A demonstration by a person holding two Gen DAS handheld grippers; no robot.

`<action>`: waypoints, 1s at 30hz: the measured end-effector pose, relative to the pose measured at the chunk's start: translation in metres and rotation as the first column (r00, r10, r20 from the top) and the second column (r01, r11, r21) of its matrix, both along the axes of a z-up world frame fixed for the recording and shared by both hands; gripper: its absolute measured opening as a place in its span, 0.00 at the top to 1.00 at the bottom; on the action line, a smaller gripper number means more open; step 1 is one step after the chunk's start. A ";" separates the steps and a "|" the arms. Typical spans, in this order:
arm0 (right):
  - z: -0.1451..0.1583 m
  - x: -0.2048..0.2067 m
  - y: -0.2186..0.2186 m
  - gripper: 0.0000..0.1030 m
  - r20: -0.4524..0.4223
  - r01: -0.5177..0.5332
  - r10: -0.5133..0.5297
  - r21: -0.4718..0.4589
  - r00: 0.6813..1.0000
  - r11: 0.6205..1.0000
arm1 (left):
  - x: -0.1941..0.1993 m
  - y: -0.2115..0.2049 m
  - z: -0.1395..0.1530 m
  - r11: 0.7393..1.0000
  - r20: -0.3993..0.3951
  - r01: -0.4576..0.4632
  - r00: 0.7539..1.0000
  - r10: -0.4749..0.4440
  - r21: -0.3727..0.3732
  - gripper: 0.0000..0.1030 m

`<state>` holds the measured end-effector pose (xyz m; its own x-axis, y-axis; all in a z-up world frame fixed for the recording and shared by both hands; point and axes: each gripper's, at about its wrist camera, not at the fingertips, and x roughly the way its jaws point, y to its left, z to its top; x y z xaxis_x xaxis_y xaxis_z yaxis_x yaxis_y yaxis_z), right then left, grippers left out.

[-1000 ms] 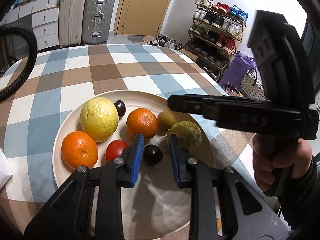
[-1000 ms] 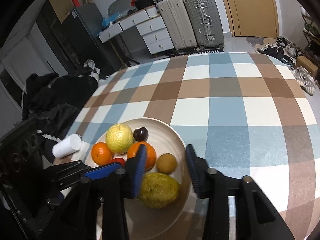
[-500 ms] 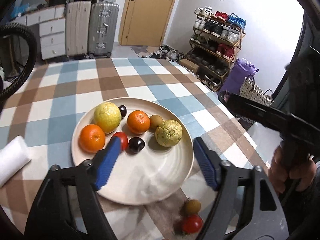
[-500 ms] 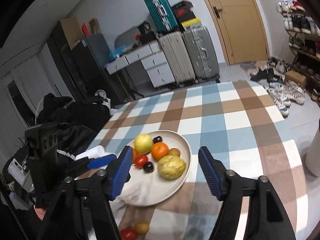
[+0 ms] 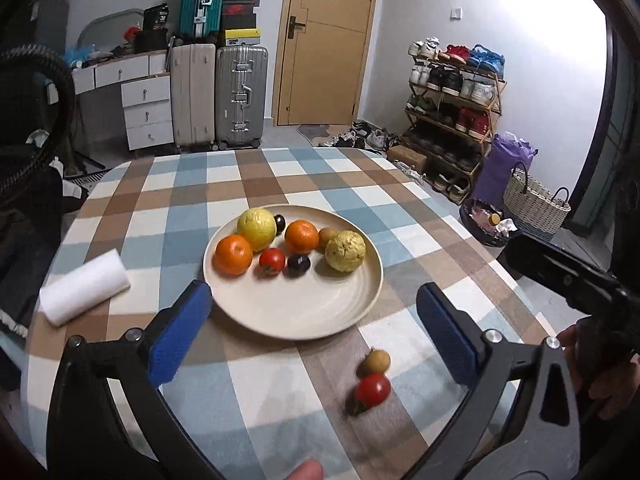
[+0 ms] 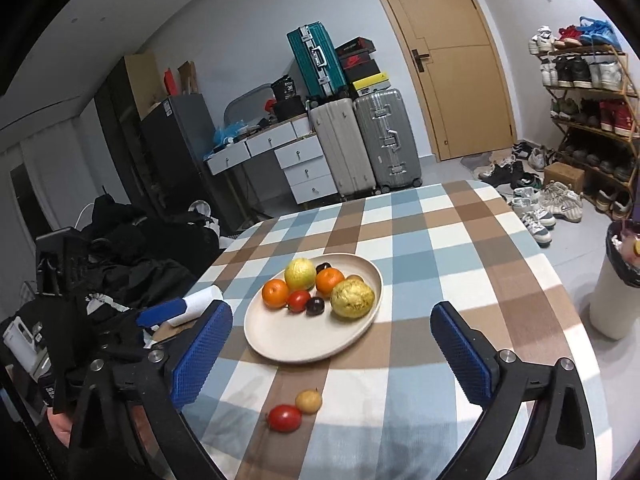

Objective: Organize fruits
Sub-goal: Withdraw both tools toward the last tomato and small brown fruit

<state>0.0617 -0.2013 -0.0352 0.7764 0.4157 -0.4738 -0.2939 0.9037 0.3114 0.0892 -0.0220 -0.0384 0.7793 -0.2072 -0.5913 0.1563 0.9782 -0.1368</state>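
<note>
Hovering above the near edge of the checked surface (image 5: 280,176), the left gripper (image 5: 312,332) has its jaws spread wide and holds nothing; the right gripper (image 6: 330,344) is likewise wide open and empty. The plate (image 5: 304,316) sits mid-frame in both views, carrying two oranges, a yellow citrus, a knobbly yellow-green fruit (image 5: 345,250), a tomato, two dark plums and a small brown fruit. Off the plate, low in the frame, a loose tomato (image 5: 372,389) lies touching a small brown fruit (image 5: 373,361), perhaps a longan, though blur makes that unsure.

Only the left view shows the right gripper's body at the right edge, with a hand (image 5: 600,376) under it, and a basket on the floor. Only the right view shows the white bin (image 6: 618,284) at right, off the surface's edge. A white roll (image 5: 84,286) lies left of the plate, near the surface's left rim. Between plate and loose fruits the cloth is bare; the far half, toward the top, is bare too.
</note>
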 end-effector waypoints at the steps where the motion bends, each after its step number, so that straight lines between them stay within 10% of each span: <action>1: -0.001 -0.007 0.000 0.00 0.008 0.007 -0.007 -0.001 1.000 1.000 | -0.005 0.001 0.000 1.000 -0.002 -0.004 1.000 0.004 -0.005 0.01; 30: -0.095 0.014 0.028 0.08 -0.304 0.000 0.027 0.089 0.952 0.996 | -0.035 0.040 -0.077 0.994 -0.059 -0.057 0.997 0.052 -0.092 0.01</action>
